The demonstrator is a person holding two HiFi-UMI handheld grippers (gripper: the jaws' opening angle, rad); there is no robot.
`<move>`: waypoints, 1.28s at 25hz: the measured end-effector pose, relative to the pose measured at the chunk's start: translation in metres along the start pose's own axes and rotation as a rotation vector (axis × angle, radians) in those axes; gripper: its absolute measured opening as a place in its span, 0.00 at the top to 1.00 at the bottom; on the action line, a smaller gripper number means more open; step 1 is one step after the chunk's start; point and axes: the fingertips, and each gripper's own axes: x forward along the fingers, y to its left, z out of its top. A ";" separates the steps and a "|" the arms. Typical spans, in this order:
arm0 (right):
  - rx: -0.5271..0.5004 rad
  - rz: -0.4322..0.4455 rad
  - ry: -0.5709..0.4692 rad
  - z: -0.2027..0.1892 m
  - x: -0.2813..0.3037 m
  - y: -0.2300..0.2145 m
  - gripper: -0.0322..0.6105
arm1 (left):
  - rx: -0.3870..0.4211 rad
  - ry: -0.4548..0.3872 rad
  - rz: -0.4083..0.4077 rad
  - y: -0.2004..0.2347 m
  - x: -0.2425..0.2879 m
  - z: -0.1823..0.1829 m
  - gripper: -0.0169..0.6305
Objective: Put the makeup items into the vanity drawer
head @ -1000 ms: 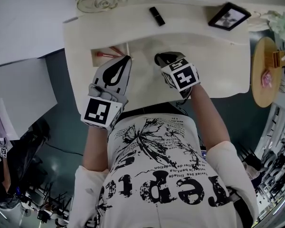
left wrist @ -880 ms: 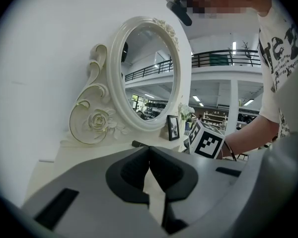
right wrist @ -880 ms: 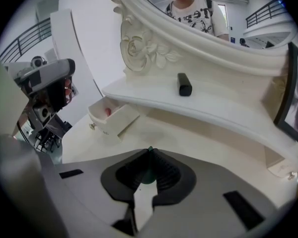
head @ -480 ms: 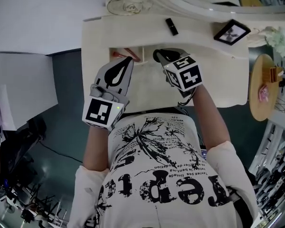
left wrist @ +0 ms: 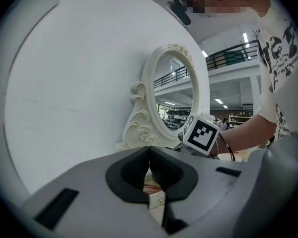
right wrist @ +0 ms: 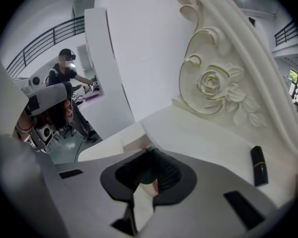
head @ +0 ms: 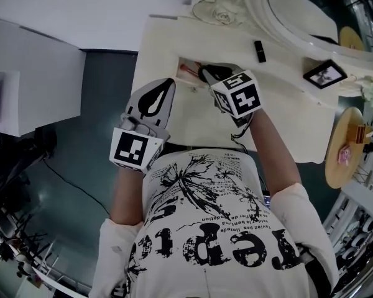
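Right tongs [head: 206, 73] have moved over drawer [head: 188, 67]; left tongs [head: 166, 83] beside.

Head view looks steeply down on vanity [head: 286, 117]; low gripper views seemingly share its mirror [left wrist: 176, 93].

The cream-white painted worktop [right wrist: 198, 138] is looking smooth and matt, the carved cream mirror frame [right wrist: 211, 86] is showing a sheen, and the small black plastic tube [right wrist: 258, 165] is gleaming.

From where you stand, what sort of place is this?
Probably a mock bedroom corner in a big workshop hall: an ornate white vanity with its oval mirror and a lipstick on top, yet a mezzanine railing and strip lights show behind.
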 end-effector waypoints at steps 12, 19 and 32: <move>0.025 0.000 0.040 0.000 0.040 0.008 0.78 | -0.046 0.033 0.110 0.030 -0.033 -0.024 0.95; 0.051 -0.037 0.017 0.006 0.030 0.002 0.65 | -0.036 0.023 0.090 0.026 -0.031 -0.021 0.95; 0.035 -0.134 -0.312 0.051 -0.071 -0.013 0.76 | 0.066 -0.036 -0.042 -0.004 -0.003 0.026 0.95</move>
